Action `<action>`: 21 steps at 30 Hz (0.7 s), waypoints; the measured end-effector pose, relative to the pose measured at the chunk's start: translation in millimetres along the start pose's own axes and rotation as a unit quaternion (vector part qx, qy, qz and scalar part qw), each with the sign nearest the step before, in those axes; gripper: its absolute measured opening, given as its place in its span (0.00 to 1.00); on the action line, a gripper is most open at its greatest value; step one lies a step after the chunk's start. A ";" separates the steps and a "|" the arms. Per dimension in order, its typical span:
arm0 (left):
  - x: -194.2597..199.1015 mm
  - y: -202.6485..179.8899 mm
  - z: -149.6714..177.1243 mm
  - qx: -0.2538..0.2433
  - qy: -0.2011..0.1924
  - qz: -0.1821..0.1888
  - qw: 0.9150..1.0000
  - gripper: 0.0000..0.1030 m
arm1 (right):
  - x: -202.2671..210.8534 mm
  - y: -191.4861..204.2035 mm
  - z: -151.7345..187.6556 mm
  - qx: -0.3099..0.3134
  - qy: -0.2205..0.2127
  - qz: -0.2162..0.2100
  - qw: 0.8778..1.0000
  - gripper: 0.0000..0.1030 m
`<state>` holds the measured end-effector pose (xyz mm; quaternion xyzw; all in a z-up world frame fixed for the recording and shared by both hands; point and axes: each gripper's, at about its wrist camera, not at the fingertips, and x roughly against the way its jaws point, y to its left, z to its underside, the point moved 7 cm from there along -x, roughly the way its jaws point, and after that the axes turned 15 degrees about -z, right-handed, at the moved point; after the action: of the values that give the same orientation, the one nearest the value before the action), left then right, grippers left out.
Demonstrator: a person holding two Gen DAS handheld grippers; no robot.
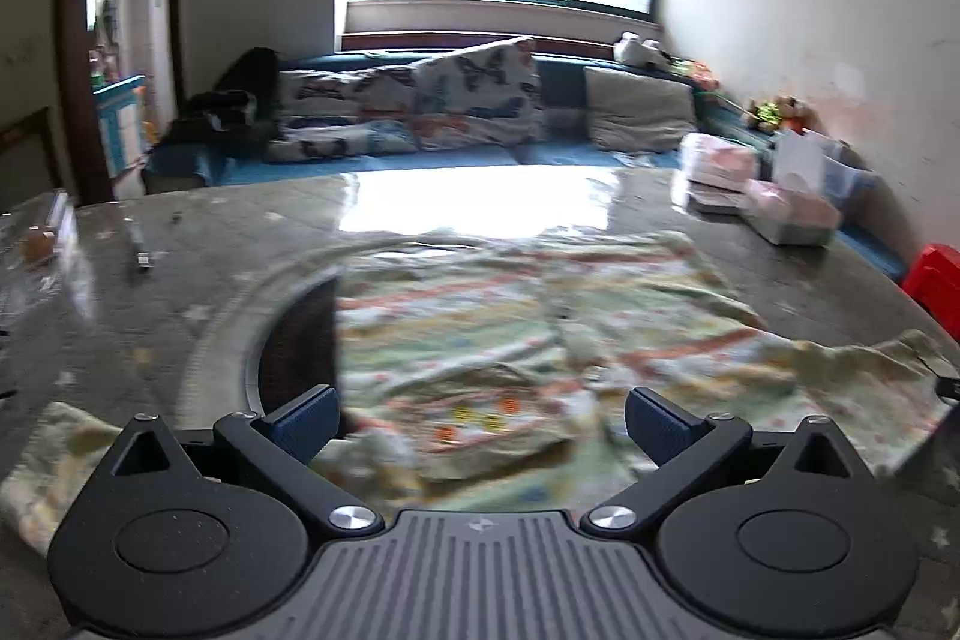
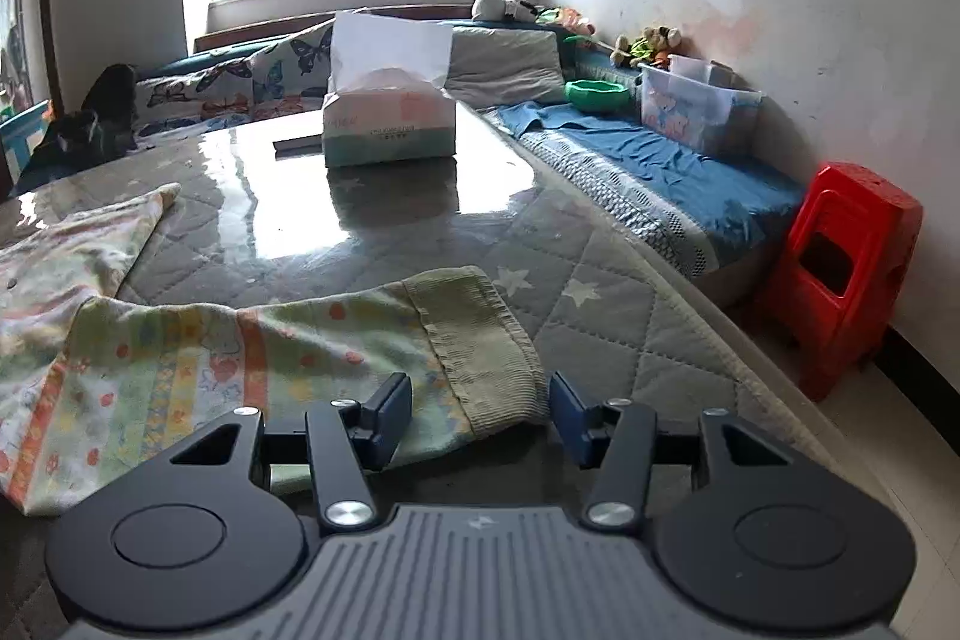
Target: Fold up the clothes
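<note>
1. Quilted grey desk point(image 2: 600, 316) under glossy film carries one printed garment point(image 1: 516, 340), spread mostly flat but rumpled, in front of both tongs.
2. Progress, judged: early. No neat fold visible; a sleeve with ribbed cuff point(image 2: 480, 346) lies out to the right, another sleeve at near left.
3. Left tongs point(image 1: 480, 427) stand wide, nothing between the pads, hanging over the garment's near hem; view blurred.
4. Right tongs point(image 2: 480, 415) half-wide, straddling the cuff, pads not pressing it.
5. Right view alone shows tissue box point(image 2: 389, 112) and red stool point(image 2: 840, 274) clearly; left view alone shows the garment's whole body.
</note>
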<state>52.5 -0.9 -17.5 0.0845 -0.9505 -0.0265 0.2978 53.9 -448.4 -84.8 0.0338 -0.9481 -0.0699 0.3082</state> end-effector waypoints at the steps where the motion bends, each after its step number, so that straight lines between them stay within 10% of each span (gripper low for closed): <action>1: 1.0 -6.2 0.8 -0.003 0.001 0.006 1.000 1.00 | 0.5 -1.1 0.3 -0.004 -0.003 0.001 1.000 0.52; 16: 18.8 -52.1 3.5 -0.036 0.002 0.051 0.998 1.00 | 4.2 -4.4 5.5 -0.034 -0.023 0.012 0.999 0.51; 21: 20.3 -81.0 6.1 -0.077 0.003 0.065 0.995 1.00 | 2.2 -1.9 3.7 -0.031 -0.022 0.000 0.999 0.29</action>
<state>44.4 -84.2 -19.4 -0.0002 -0.9483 -0.0805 0.3069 50.0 -450.1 -86.8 0.0228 -0.9520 -0.1001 0.2882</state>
